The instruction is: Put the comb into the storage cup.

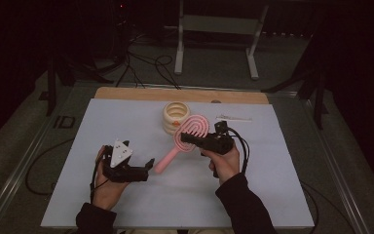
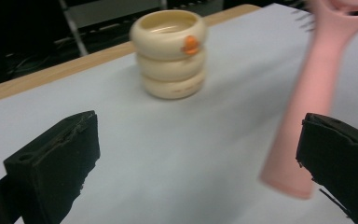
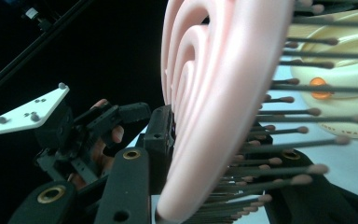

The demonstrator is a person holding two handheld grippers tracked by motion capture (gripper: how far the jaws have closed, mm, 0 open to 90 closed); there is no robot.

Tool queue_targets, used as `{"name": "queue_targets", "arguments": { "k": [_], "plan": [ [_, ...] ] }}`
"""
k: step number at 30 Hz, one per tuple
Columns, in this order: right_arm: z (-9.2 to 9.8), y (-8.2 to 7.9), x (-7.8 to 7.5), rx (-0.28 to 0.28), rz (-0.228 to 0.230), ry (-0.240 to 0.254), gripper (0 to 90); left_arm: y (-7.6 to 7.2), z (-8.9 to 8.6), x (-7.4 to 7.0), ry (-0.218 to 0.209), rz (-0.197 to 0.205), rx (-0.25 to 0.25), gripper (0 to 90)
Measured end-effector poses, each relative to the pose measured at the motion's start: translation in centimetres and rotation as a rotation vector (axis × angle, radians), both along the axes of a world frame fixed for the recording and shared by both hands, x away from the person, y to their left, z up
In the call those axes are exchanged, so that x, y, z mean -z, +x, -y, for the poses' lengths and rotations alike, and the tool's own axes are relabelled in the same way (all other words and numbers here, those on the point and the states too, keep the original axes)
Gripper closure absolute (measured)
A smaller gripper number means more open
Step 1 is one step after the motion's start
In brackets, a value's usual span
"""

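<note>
Right gripper (image 1: 191,138) clamps the brush (image 1: 191,134) head mid-table, left gripper (image 1: 149,165) gaping just beside its handle.

Dim lab or recording studio: white sheet-covered table (image 1: 126,126), metal-rail frame (image 1: 24,165), loose floor cables (image 1: 141,63), white equipment stand (image 1: 180,44), black surroundings.

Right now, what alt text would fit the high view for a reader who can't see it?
A person at a white table holds a pink hairbrush by its head in the shut right gripper, handle toward the open left gripper. A cream ringed holder stands behind the brush.
</note>
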State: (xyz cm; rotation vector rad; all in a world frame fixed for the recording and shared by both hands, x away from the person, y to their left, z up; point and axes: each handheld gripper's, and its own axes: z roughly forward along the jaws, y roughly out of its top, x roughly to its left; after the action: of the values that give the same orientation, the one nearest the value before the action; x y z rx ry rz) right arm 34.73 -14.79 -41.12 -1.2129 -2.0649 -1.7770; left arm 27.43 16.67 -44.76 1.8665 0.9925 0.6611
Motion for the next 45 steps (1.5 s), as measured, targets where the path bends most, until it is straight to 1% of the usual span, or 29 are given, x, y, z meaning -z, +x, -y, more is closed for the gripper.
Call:
{"name": "queue_targets", "arguments": {
  "k": [2,3,4,7,11,12,14,16,18,20,26,27,28,32,34,37,39,43,45],
  "plan": [
    [0.1,0.0,0.1,0.002,-0.001,0.0,63.9,0.0,-0.7,0.3,-0.017,0.007,-0.014,0.5],
    [0.1,0.0,0.1,0.002,-0.001,0.0,63.9,0.0,-0.7,0.3,-0.017,0.007,-0.014,0.5],
    [0.2,0.0,0.1,0.003,0.001,-0.001,64.0,-0.1,-1.8,0.8,-0.032,0.017,-0.022,0.5],
    [0.2,0.0,0.1,0.002,0.001,0.0,63.9,-0.2,-2.9,1.5,-0.053,0.016,-0.033,0.5],
    [0.2,0.0,0.1,0.002,0.0,-0.002,63.9,-0.3,-3.2,1.7,-0.058,0.017,-0.036,0.5],
    [0.2,0.0,0.1,0.002,0.0,-0.002,63.9,-0.7,-4.0,2.5,-0.079,0.011,-0.054,0.5],
    [0.2,0.0,0.1,0.003,-0.001,-0.002,63.9,-1.0,-4.3,3.0,-0.068,0.012,-0.065,0.5],
    [0.1,0.0,0.0,0.001,-0.001,-0.003,63.9,-1.2,-4.6,3.3,-0.077,0.009,-0.072,0.5],
    [0.1,0.0,0.0,0.0,0.002,-0.004,63.9,-1.3,-4.8,3.3,-0.073,0.013,-0.079,0.5],
    [0.0,-0.1,-0.1,-0.001,0.003,-0.005,63.9,-1.5,-4.9,3.3,-0.075,0.023,-0.076,0.5],
    [0.2,-0.1,-0.7,0.001,0.012,-0.005,63.9,-2.1,-5.3,4.2,-0.074,0.028,-0.072,0.5],
    [0.3,-0.1,-0.7,0.002,0.013,-0.003,63.9,-2.2,-5.4,4.2,-0.067,0.028,-0.074,0.5],
    [0.3,-0.1,-0.8,0.002,0.013,-0.003,63.9,-2.3,-5.5,4.1,-0.067,0.036,-0.071,0.5],
    [0.3,-0.1,-0.9,0.002,0.016,-0.006,63.9,-2.6,-5.5,4.0,-0.074,0.049,-0.071,0.4],
    [0.3,-0.1,-0.9,0.003,0.017,-0.006,63.9,-2.6,-5.6,4.0,-0.077,0.049,-0.07,0.4],
    [0.2,-0.1,-1.1,0.002,0.015,-0.008,63.9,-2.7,-5.7,3.9,-0.083,0.031,-0.078,0.3],
    [0.1,0.0,-1.1,0.002,0.019,-0.012,63.9,-2.7,-5.8,3.9,-0.097,0.021,-0.079,0.3],
    [0.1,0.1,-1.3,0.007,0.019,-0.013,63.9,-2.8,-5.9,3.8,-0.089,0.031,-0.087,0.4],
    [0.1,0.2,-1.4,0.01,0.016,-0.012,63.9,-2.8,-5.9,3.9,-0.089,0.029,-0.091,0.4]
  ]
}}
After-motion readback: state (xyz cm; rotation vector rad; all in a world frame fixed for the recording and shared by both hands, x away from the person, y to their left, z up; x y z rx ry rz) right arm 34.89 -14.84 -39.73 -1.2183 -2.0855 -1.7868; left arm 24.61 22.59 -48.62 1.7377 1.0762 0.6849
